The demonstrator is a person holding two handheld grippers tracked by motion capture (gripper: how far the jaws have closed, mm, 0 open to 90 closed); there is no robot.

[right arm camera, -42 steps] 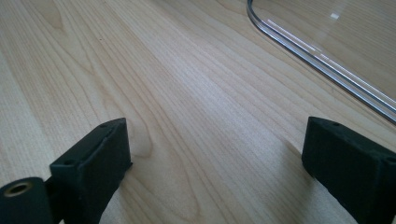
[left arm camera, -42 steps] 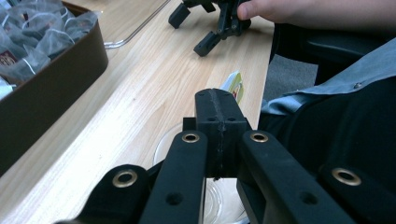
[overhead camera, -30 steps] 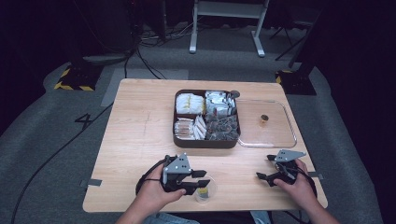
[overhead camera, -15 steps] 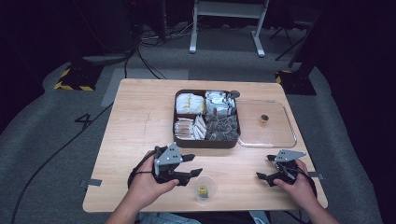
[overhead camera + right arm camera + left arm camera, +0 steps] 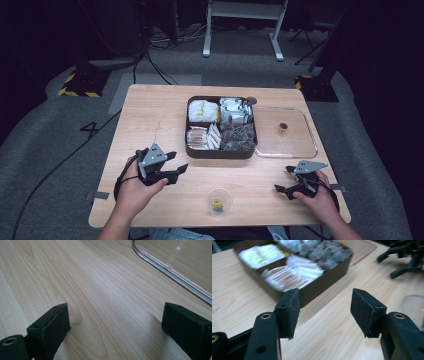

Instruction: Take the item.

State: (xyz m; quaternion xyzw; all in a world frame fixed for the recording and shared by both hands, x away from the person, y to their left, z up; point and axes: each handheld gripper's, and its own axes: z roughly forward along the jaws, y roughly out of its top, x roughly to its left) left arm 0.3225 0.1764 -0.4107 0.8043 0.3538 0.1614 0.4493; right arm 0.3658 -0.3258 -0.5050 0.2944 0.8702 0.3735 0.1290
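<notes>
A small clear cup (image 5: 219, 201) with a yellow item inside stands near the table's front edge. My left gripper (image 5: 176, 163) hovers open to its left, jaws wide apart with nothing between them. In the left gripper view the same gripper (image 5: 324, 310) points at the brown compartment box (image 5: 317, 287), and the cup (image 5: 412, 307) shows at the right edge. The box (image 5: 221, 150) holds several wrapped packets in its compartments. My right gripper (image 5: 281, 179) rests open at the front right, and in its own view (image 5: 115, 322) it is low over bare wood.
A clear lid (image 5: 295, 145) with a small dark knob lies flat right of the box; its rim (image 5: 170, 272) shows in the right gripper view. The other gripper (image 5: 407, 257) shows far off in the left gripper view. Bare wood (image 5: 150, 115) lies left of the box.
My left gripper has drawn back up and to the left, away from the cup, which stays standing on the table. The right gripper has not moved.
</notes>
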